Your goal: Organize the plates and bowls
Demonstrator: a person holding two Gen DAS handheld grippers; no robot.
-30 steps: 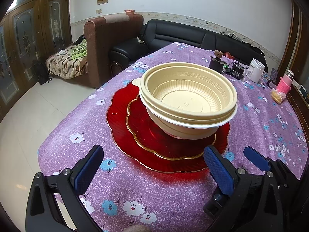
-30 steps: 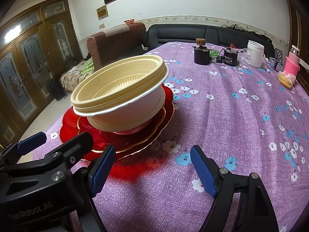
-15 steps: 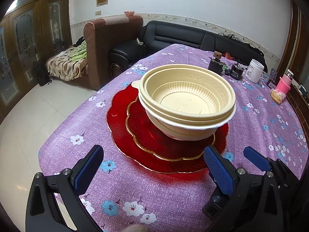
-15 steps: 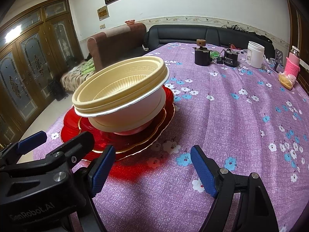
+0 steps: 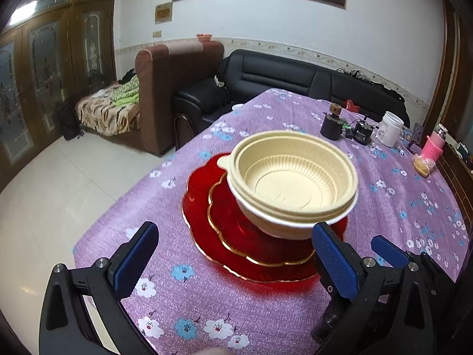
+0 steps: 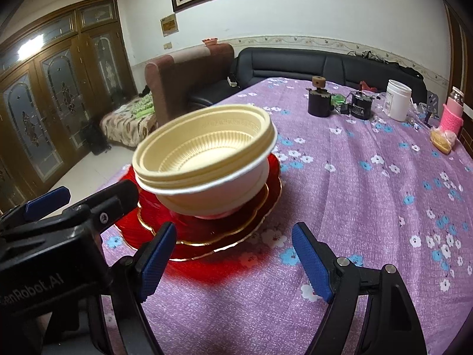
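Both grippers backing off a bit vs 1 s ago, left gripper [image 5: 233,257] & right gripper [image 6: 232,259] hanging wide open w/ nothing held, nested bowls [image 5: 292,183] sitting on stacked red plates [image 5: 224,216] near table edge, so stacking's looking done, next prob just clearing away w/o bumping the stack.

The bowls [image 5: 291,186] are sitting nested on the small plate [image 5: 227,207], which is lying on the large plate [image 5: 198,189] on the table [image 5: 414,201]. Behind the bowls, at the table's far edge, the jar [image 5: 390,128] is standing right of the grinder [image 5: 332,124], and the bottle [image 5: 434,146] is standing further right.
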